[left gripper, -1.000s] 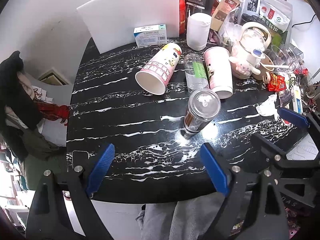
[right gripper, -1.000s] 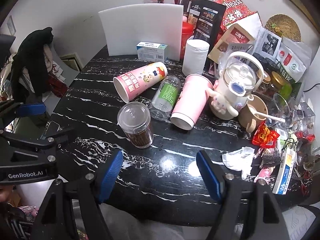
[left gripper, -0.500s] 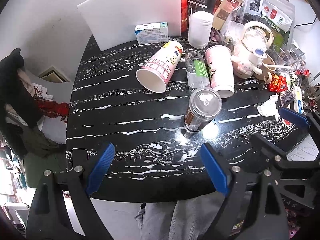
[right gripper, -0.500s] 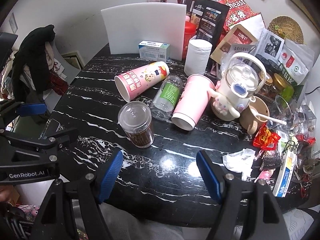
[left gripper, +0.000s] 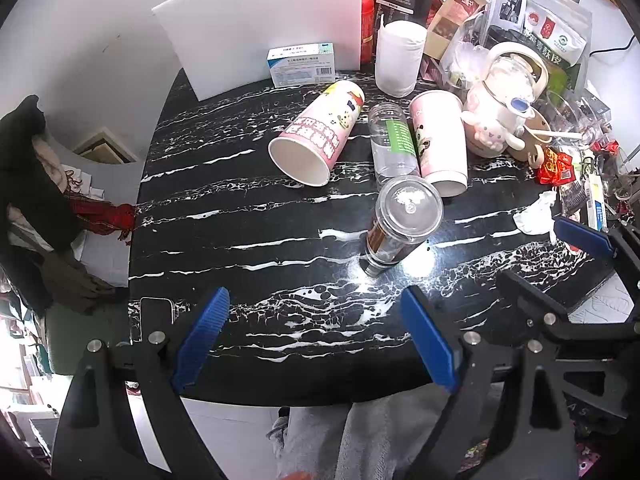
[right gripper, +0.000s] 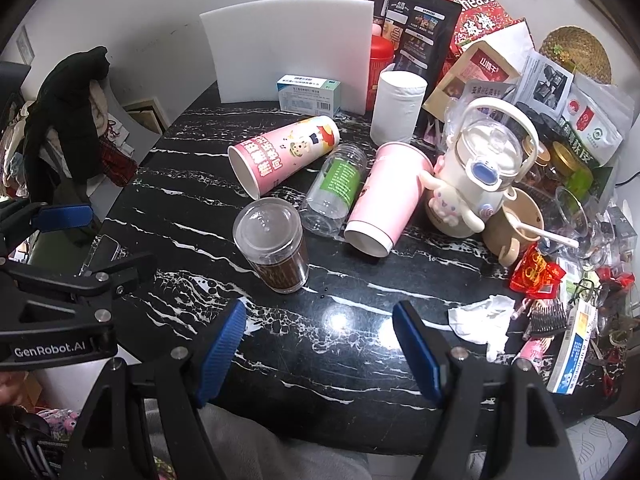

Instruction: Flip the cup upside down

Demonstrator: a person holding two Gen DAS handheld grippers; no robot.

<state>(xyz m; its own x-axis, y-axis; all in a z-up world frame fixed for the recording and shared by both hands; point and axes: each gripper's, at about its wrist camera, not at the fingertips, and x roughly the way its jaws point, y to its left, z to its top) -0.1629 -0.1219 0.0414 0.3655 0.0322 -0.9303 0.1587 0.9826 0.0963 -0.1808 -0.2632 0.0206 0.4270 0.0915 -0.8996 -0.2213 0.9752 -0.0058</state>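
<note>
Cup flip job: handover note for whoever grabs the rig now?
Left claw: open, empty, hovering near the table's front edge.
Right claw: open, empty, same height.
Clear cup with brown label stands on the black table, between and ahead of both claws. Two pink paper cups and a clear bottle lie on their sides behind it.
Done: nothing gripped.
Left: choose the cup, grasp, invert, set down.

Left gripper (left gripper: 314, 334): black plastic frame showing open triangular struts and silver screw heads; two fingers wearing ribbed blue pads (left gripper: 200, 338). White lettering "GenRobot.AI" showing on its side in the right wrist view. Right gripper (right gripper: 320, 346): matching black frame, silver screws, blue pads (right gripper: 418, 354). Grey fabric, seemingly the person's clothing, showing beneath both.
</note>
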